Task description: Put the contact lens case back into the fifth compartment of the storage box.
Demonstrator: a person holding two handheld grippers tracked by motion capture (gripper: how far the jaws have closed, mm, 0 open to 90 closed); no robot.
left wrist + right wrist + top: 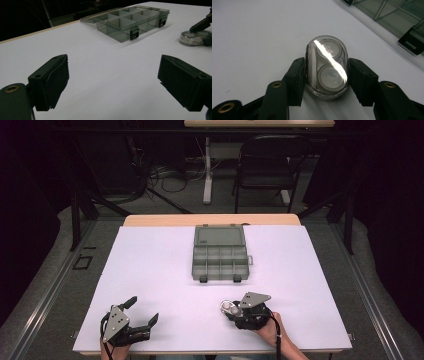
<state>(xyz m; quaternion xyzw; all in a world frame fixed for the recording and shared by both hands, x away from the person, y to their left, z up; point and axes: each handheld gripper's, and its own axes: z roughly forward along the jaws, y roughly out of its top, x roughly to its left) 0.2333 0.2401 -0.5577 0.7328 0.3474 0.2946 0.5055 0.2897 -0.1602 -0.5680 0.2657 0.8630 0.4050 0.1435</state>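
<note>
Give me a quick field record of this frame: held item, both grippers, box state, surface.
held item: clear oval case with two round pieces inside, resting on the table
right gripper: jaws closed on the case's two long sides
left gripper: open, nothing between the jaws, near the table's front edge
box: grey compartment box, lid open, compartments look empty
surface: white table

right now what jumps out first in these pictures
The right gripper near the table's front edge stands out: its black jaws are clamped on the long sides of a small clear oval plastic case with two round discs inside. Beyond it, mid-table, a grey translucent compartment box lies with its lid open. The left gripper is open on nothing.
</note>
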